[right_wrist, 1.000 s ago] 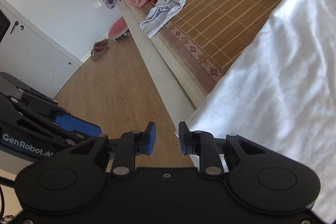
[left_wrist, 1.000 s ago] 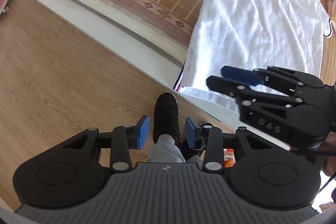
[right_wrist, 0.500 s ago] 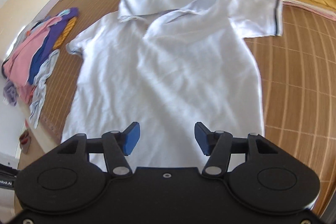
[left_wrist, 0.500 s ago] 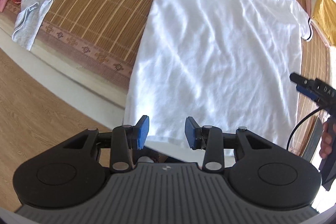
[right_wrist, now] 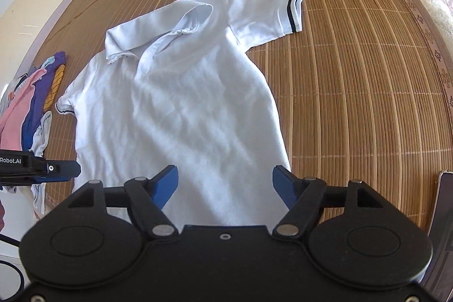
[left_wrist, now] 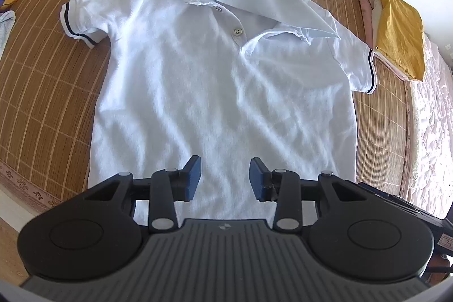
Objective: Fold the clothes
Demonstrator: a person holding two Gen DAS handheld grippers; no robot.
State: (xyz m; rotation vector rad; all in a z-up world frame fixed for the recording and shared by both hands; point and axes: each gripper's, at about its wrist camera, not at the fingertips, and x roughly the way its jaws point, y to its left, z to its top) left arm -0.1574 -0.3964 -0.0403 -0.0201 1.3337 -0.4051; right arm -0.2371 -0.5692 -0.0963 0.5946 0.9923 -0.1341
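White polo shirt [left_wrist: 220,92] flat, hem near mat [right_wrist: 354,104] edge, left claw [left_wrist: 225,179] apart, right claw [right_wrist: 226,186] opening, empty.

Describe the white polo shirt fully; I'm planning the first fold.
The white polo shirt lies face up, spread flat on the bamboo mat, lightly wrinkled, a soft knit by its look. Its collar is rumpled, the placket has two buttons, and both short sleeves carry dark-striped cuffs. The hem lies nearest the cameras. Neither gripper visibly touches it.
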